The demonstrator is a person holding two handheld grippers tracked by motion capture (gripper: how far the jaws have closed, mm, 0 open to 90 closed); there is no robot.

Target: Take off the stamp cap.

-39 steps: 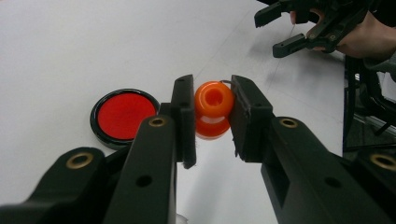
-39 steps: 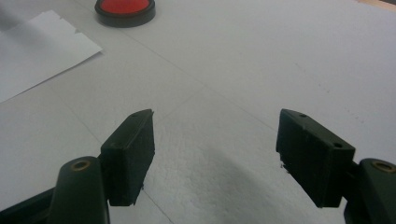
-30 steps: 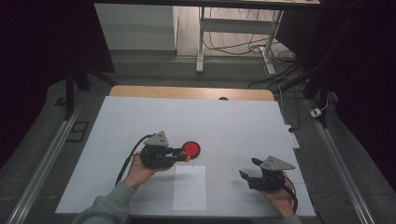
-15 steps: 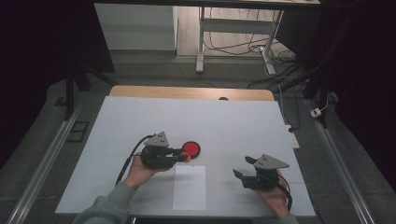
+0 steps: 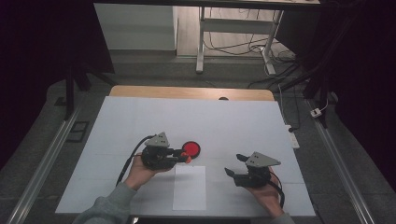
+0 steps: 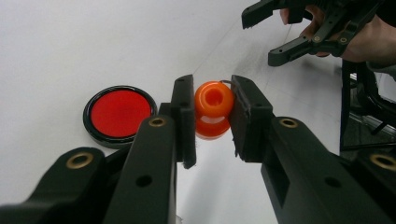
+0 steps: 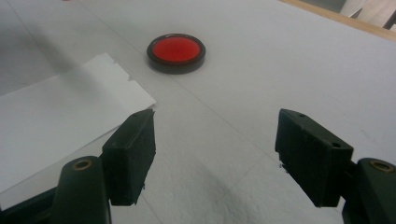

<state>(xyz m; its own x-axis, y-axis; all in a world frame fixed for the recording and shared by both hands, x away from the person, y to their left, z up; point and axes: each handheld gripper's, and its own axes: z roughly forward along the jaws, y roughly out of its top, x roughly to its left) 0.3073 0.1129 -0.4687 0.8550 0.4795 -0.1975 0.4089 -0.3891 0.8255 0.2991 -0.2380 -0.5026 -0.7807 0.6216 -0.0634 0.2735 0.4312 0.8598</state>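
Both of my hand-held grippers are over the tabletop: my left hand-held gripper (image 6: 212,109) is clamped on a small glossy orange plastic piece, my right hand-held gripper (image 7: 215,154) stands spread wide with nothing between its jaws.

Going from largest down, the wide white-covered tabletop (image 5: 233,121) carries everything. On it, at its near edge between my two hands, lies a white rectangular sheet of paper (image 5: 189,186); in the right gripper view one corner of the paper shows just beyond the left jaw. Beyond the sheet sits a round red disc with a black rim (image 5: 191,149), flat on the tabletop and just beside my left jaws. Smallest is the orange plastic piece (image 6: 214,108), rounded, with a hole facing the camera, held a little above the surface and right next to the disc.

The grip worries me: the piece is smooth and curved, so the flat pads meet it only at its bulge. If I tilt or ease the squeeze, it could squirt out and roll across the tabletop. Bringing my right hand-held gripper in carelessly could knock the disc aside or ruck up the paper.
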